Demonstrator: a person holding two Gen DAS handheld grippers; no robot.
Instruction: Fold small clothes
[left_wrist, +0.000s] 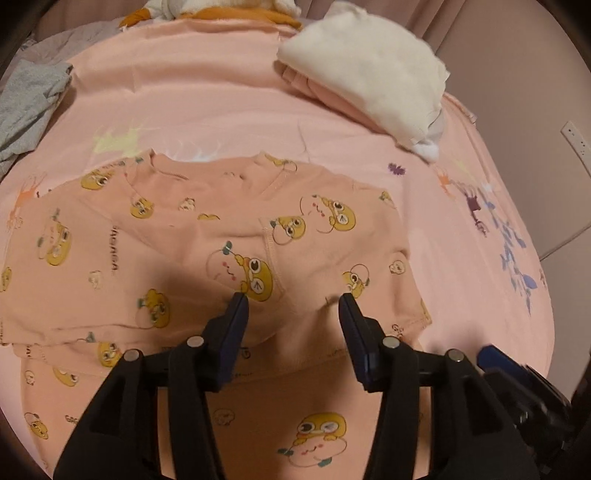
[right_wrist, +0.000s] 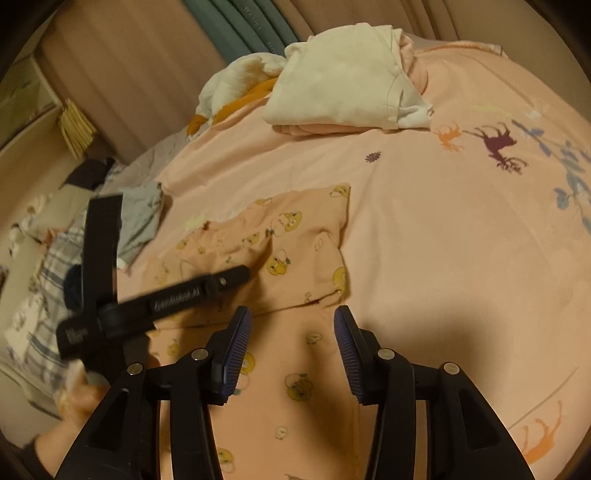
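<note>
A small pink garment printed with yellow cartoon faces (left_wrist: 221, 236) lies on the pink bedsheet (left_wrist: 207, 96), its upper part folded over the lower part. My left gripper (left_wrist: 293, 295) is open and empty, just above the folded layer. It also shows blurred in the right wrist view (right_wrist: 243, 273), over the garment's left side. My right gripper (right_wrist: 291, 314) is open and empty, above the garment's (right_wrist: 295, 236) lower part near the fold edge.
A stack of folded clothes, cream on top (left_wrist: 369, 77), sits at the far right of the bed (right_wrist: 340, 74). A grey garment (left_wrist: 26, 107) lies at the left. A white and orange plush (right_wrist: 236, 88) and curtains (right_wrist: 243, 22) are behind.
</note>
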